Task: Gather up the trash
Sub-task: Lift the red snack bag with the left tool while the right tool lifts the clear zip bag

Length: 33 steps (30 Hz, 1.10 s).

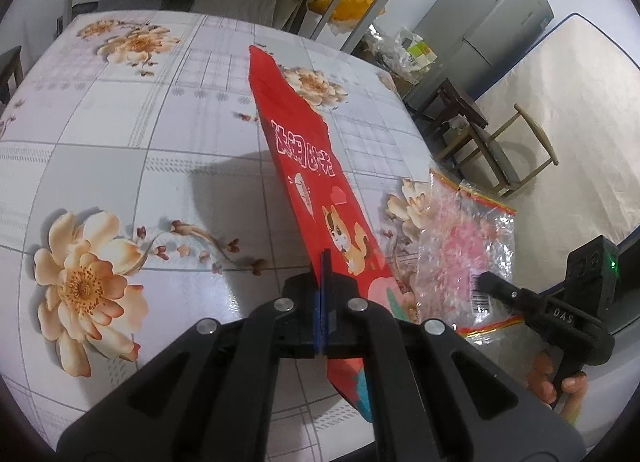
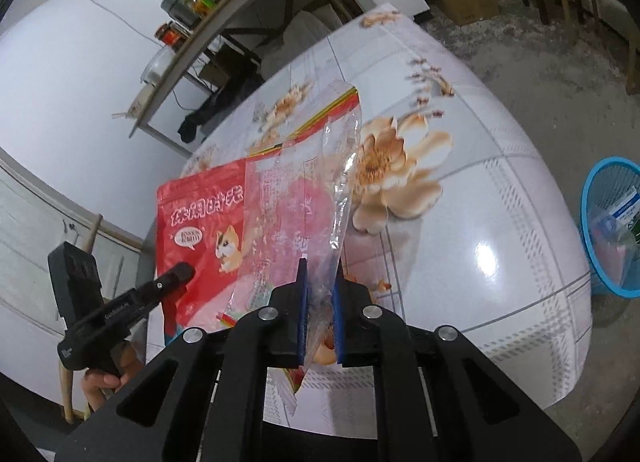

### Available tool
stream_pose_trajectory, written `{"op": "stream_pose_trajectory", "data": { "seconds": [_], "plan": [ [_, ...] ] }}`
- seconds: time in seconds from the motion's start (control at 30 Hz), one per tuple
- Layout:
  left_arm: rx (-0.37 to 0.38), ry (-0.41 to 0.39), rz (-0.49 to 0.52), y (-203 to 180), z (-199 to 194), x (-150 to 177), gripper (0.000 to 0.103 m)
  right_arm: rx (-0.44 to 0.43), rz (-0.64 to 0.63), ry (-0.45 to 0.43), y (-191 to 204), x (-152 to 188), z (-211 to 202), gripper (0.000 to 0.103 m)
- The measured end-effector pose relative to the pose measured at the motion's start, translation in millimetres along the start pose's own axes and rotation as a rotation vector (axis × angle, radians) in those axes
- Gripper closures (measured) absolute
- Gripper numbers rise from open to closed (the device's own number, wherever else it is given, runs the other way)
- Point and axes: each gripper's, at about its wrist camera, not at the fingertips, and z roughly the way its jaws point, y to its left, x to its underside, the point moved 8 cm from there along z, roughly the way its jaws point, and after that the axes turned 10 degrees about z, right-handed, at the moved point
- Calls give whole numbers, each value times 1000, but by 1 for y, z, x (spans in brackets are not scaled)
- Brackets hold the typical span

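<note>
Currently left tongs (image 1: 325, 262) pinch the flat red snack pouch with a cartoon cat (image 1: 316, 178), lifted edge-on above the floral-print tabletop (image 1: 160, 134). Right tongs (image 2: 320, 274) are clamped on the crinkled clear plastic bag with red-and-gold trim (image 2: 304, 198), held up just right of the pouch. Blue mesh wastebasket (image 2: 600, 222) sits on the floor, far right of the tabletop.
</note>
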Motion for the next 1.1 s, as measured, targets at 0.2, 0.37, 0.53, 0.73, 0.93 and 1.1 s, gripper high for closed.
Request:
{"op": "stream_pose_trajectory", "data": {
  "seconds": [0.2,0.37,0.53,0.73,0.93,1.1],
  "plan": [
    [-6,-5,4,-7,0,-8,103,-8,14,-20,-4,-10,-6,93],
    [0,-43,20,-19,-13,-14,103,-22,17,-20,0,-7,-9,93],
    [-3,-80,41,-28,-25,-19,103,-41,24,-18,5,-8,-12,93],
    [-29,-106,70,-33,-33,-26,103,-45,39,-15,8,-7,-11,93],
    [-65,-133,90,-35,-42,-36,103,-49,53,-23,5,-10,-15,93],
    [-92,-165,126,-41,-50,-42,103,-51,53,-29,6,-9,-21,93]
  ]
}}
